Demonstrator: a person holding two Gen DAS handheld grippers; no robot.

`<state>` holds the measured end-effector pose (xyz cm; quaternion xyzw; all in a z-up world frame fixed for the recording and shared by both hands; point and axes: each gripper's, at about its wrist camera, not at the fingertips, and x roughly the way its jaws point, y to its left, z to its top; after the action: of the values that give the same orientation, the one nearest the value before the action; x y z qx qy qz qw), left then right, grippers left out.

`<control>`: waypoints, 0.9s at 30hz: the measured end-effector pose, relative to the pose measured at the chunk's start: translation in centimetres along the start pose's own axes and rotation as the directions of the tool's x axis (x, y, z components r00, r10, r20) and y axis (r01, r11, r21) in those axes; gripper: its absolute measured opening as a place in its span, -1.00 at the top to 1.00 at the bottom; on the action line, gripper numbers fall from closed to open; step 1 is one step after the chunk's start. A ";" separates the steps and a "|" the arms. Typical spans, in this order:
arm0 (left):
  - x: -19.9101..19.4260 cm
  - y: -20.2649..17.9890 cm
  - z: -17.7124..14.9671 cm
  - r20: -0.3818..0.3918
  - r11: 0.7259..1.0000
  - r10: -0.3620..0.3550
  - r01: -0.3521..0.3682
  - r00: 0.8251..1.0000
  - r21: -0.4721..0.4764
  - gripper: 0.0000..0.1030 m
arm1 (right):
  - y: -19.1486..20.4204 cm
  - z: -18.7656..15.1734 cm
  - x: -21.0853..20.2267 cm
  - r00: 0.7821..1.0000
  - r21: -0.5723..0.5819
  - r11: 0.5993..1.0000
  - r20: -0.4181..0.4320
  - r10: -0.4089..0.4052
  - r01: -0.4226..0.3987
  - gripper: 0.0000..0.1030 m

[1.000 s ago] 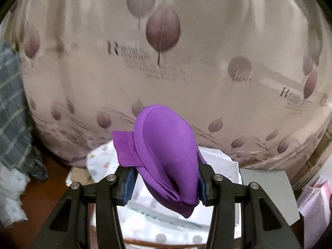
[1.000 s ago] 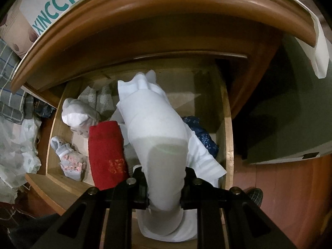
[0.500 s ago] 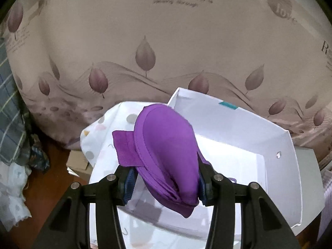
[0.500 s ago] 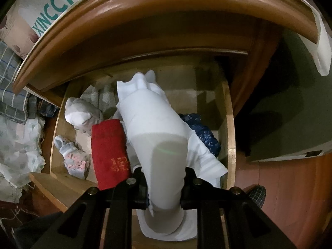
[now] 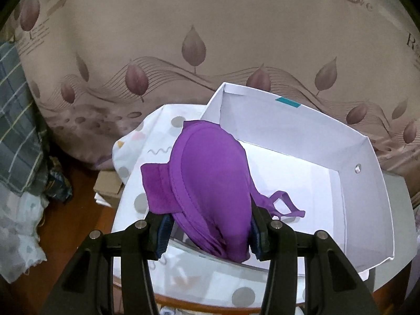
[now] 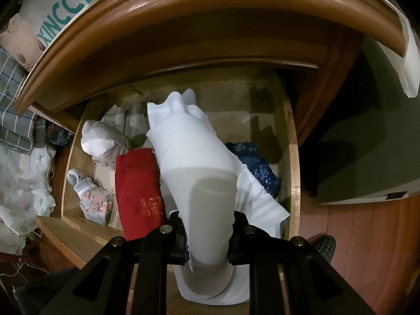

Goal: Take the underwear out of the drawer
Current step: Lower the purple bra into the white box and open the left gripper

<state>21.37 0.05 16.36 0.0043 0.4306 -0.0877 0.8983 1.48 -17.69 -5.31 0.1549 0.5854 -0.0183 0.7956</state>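
Over the open white box point(image 5: 367, 157), your left gripper point(image 5: 210, 233) is clamped on a purple bra point(image 5: 210, 183). Both blue pads point(image 5: 164, 232) press into the folded cups from either side, so the jaws stand partly open around the padding, not fully closed. The cups rise up and away from the fingers, a side wing sticks out to the left, and a thin strap point(image 5: 286, 204) trails off to the right above the box's white floor. The bra hangs over the box's near left corner, close to the wall that meets the dotted white cloth point(image 5: 157, 131) lying just beside the box. Behind both hangs a beige curtain point(image 5: 210, 39) printed with leaves and lettering.

Your right gripper point(image 6: 208, 239) points steeply down over the front edge of the wooden drawer point(image 6: 294, 170), which is pulled out beneath a curved wooden top point(image 6: 210, 8). Its jaws are drawn tight on a bundle of white underwear point(image 6: 199, 157), the cloth pinched narrow between the fingers and bulging above and below them. The bundle's far end stands up over the middle of the drawer. Inside, a red folded cloth point(image 6: 139, 191) lies just left of the white bundle, a dark blue patterned garment point(image 6: 260, 168) sits near the right wall, and rolled pale socks point(image 6: 97, 141) rest toward the left wall.
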 end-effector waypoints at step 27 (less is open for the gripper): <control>-0.7 -1.6 -0.8 -0.018 0.996 0.085 -0.084 0.996 0.043 -0.40 | 0.0 -0.1 0.0 1.000 -0.006 1.000 0.017 0.008 -0.008 0.63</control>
<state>20.07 -1.38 16.50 0.0421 0.4369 -0.0585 0.8966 1.43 -17.64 -5.29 0.1546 0.5780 -0.0148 0.8011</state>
